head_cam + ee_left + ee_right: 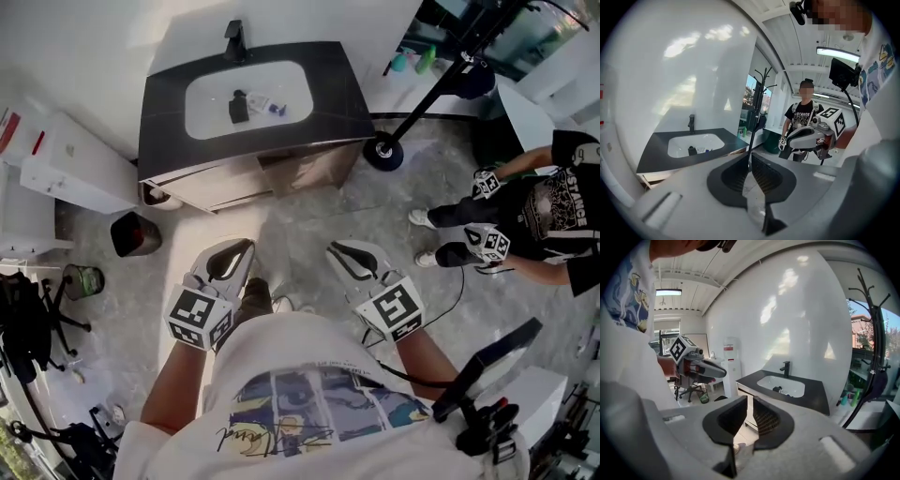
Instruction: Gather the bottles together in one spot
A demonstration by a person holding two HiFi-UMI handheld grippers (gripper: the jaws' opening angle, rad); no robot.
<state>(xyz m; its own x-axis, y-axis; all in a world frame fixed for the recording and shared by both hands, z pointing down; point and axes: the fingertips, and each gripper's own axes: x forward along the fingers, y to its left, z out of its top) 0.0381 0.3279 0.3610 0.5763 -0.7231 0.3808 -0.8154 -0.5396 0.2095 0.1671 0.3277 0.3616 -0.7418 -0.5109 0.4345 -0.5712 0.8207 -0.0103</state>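
Approaching: we hold left gripper (246, 247) & right gripper (335, 249) near, jaws narrow, empty; next, reach far to sink (202, 127) bottles (240, 107).

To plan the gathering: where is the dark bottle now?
In the head view, the dark bottle sits in the sink, left of a small pale bottle, below the tap.

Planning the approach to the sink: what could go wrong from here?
1. The dark bottle and small pale bottle lie close together in the curved sink basin; grabbing one could knock the other away.
2. The faucet stands at the basin's back edge, easy to bump when reaching in.
3. The stand base sits by the vanity corner: a trip risk walking up.
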